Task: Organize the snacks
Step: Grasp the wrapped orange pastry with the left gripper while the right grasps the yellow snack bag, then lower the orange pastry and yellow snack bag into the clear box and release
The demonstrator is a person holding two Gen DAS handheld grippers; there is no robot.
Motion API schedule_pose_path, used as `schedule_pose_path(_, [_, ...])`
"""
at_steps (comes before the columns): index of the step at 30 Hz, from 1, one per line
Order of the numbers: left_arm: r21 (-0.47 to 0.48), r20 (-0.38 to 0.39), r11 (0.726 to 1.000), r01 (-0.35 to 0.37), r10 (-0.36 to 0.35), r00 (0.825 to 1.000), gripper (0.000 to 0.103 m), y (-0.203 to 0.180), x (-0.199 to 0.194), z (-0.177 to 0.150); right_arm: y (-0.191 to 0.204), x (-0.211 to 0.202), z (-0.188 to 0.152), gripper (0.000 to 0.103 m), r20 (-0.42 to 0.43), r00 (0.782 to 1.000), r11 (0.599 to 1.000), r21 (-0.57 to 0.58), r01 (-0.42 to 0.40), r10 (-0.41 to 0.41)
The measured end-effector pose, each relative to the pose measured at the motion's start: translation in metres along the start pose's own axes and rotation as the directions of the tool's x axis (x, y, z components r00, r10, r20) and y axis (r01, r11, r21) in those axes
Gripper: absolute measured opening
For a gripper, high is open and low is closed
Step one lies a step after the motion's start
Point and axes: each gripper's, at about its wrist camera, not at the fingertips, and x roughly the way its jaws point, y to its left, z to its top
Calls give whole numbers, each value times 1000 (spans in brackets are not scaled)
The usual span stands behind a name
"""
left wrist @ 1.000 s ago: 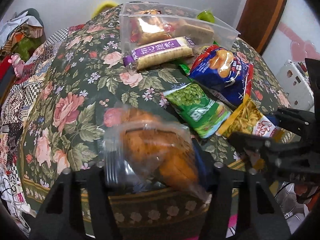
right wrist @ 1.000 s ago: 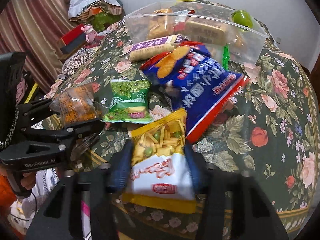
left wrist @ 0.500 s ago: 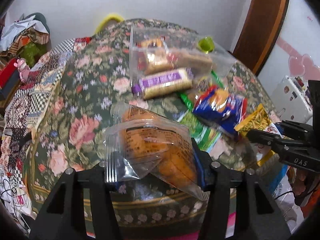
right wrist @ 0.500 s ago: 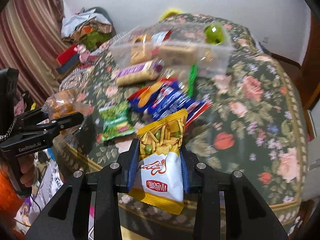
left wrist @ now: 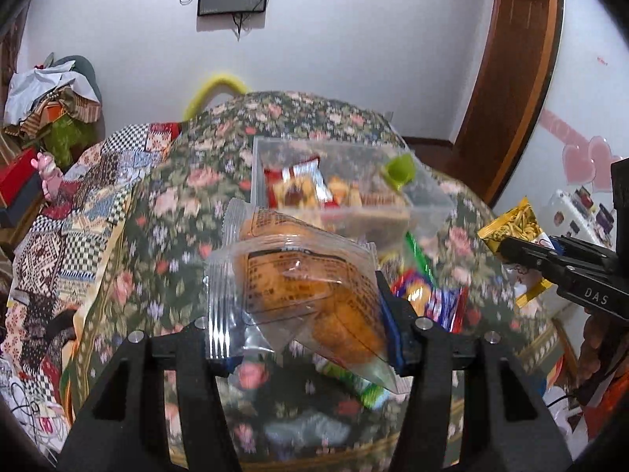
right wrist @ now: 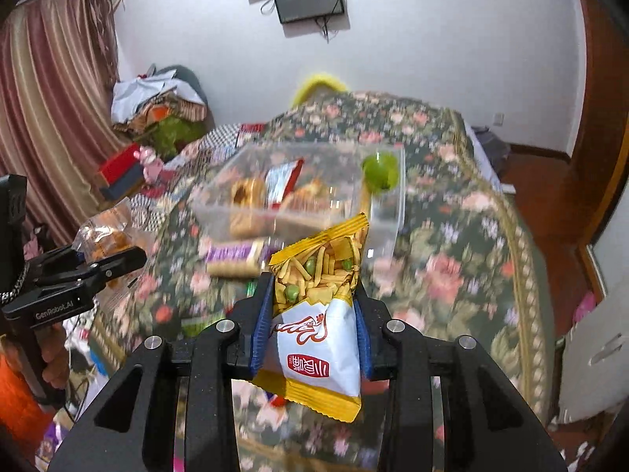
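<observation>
My left gripper [left wrist: 302, 334] is shut on a clear pack of orange pastries [left wrist: 298, 279] and holds it above the floral table [left wrist: 165, 204]. My right gripper [right wrist: 312, 330] is shut on a yellow and white snack bag [right wrist: 318, 314], also lifted; that bag also shows in the left wrist view [left wrist: 515, 232]. A clear plastic box [right wrist: 302, 192] with several snacks inside stands further back on the table; it also shows in the left wrist view [left wrist: 338, 188]. A purple biscuit pack [right wrist: 236, 257] lies in front of the box.
A blue and red snack bag [left wrist: 428, 299] and a green bag [left wrist: 365, 389] lie on the table below the left gripper. A green clip [right wrist: 379, 171] sits on the box rim. Clutter [right wrist: 157, 118] and a curtain [right wrist: 51, 106] stand left of the table.
Both grippers have risen from the table with their packs and tilted up. The box now sits lower and nearer the middle in both views.
</observation>
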Motion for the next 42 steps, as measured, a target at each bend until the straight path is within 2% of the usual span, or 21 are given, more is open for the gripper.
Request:
schedule_pose_path(8, [12, 72, 999, -34, 33, 997, 55, -1, 12, 44, -3, 7, 42, 33, 79, 997, 999, -27, 26, -23])
schedule_pose_path(16, [9, 49, 1000, -13, 13, 999, 55, -6, 46, 66, -8, 31, 69, 33, 104, 994, 999, -12, 30, -29])
schedule_pose_path(21, [-6, 16, 1000, 9, -9, 1000, 55, -8, 74, 78, -11, 52, 79, 33, 95, 995, 999, -15, 41, -39])
schedule_pose_path(33, [14, -44, 1000, -21, 22, 999, 55, -9, 142, 92, -22, 114, 87, 33, 20, 998, 998, -23, 56, -55])
schedule_pose_path(38, [-13, -62, 1000, -22, 21, 998, 55, -2, 159, 92, -21, 132, 86, 33, -18, 998, 996, -54, 66, -67])
schedule_pose_path(42, [-37, -63, 999, -30, 28, 998, 56, 3, 164, 89, -20, 135, 84, 35, -15, 996, 994, -75, 85, -86])
